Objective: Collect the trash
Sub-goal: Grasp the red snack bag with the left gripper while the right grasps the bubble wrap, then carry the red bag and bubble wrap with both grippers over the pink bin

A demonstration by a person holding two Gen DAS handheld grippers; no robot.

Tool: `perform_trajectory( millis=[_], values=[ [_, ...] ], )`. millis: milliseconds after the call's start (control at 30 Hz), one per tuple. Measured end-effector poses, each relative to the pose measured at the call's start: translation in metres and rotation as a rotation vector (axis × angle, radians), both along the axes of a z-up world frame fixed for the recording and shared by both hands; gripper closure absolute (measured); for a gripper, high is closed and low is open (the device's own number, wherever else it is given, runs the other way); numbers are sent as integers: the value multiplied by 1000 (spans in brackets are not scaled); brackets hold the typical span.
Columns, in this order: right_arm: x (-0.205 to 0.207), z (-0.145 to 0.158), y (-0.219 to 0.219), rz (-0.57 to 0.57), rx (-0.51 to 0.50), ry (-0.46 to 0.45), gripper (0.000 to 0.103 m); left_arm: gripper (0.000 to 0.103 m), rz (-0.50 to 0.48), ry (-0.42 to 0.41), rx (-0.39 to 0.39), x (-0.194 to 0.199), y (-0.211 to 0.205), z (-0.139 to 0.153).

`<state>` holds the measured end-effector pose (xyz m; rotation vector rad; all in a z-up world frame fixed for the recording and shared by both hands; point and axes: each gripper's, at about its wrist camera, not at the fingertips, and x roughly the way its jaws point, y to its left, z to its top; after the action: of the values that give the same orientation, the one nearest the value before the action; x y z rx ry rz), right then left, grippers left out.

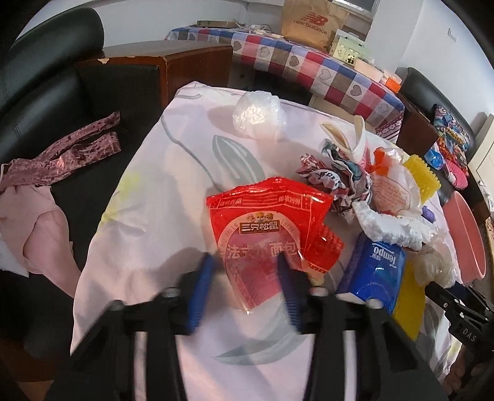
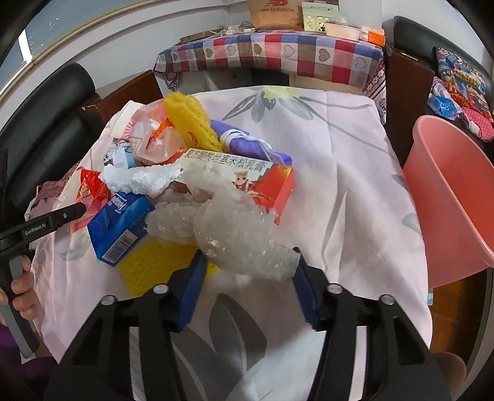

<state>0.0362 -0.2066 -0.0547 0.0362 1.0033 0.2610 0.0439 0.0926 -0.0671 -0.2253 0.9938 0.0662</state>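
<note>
A pile of trash lies on the pink flowered cloth point(image 1: 154, 246). My left gripper point(image 1: 250, 271) straddles the near end of a flat red snack wrapper point(image 1: 262, 222). Its blue fingers point(image 1: 202, 283) are blurred and the wrapper is not crumpled, so the jaws stand open around it. My right gripper point(image 2: 250, 262) has a wad of clear bubble wrap point(image 2: 234, 234) between its tips, and both pads touch it. Beside it lie a blue tissue pack point(image 2: 120, 225), a red-and-white box point(image 2: 247, 175), yellow foam netting point(image 2: 191, 120) and white foam point(image 2: 139, 179).
A pink plastic basin point(image 2: 447, 197) stands at the table's right edge. A crumpled clear bag point(image 1: 257, 117) lies alone at the far side. Black armchairs point(image 1: 46, 77) flank the table, one holding pink clothes point(image 1: 40, 209). Behind is a checked-cloth table point(image 2: 278, 52) with a paper bag point(image 1: 308, 21).
</note>
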Motion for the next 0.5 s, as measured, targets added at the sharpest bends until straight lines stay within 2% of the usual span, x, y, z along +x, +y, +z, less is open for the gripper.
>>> perform_trajectory(
  millis=[100, 200, 367, 500],
  values=[
    [1, 1, -4, -2, 24, 3, 54, 93, 3, 2, -12, 0, 2, 0],
    [0, 2, -7, -2, 42, 3, 59, 100, -4, -16, -11, -2, 2, 4],
    [-5, 9, -16, -9, 68, -21, 60, 102, -29, -67, 10, -11, -5, 23],
    [-9, 21, -29, -31, 94, -50, 61, 102, -73, -138, 22, -17, -16, 52]
  ],
)
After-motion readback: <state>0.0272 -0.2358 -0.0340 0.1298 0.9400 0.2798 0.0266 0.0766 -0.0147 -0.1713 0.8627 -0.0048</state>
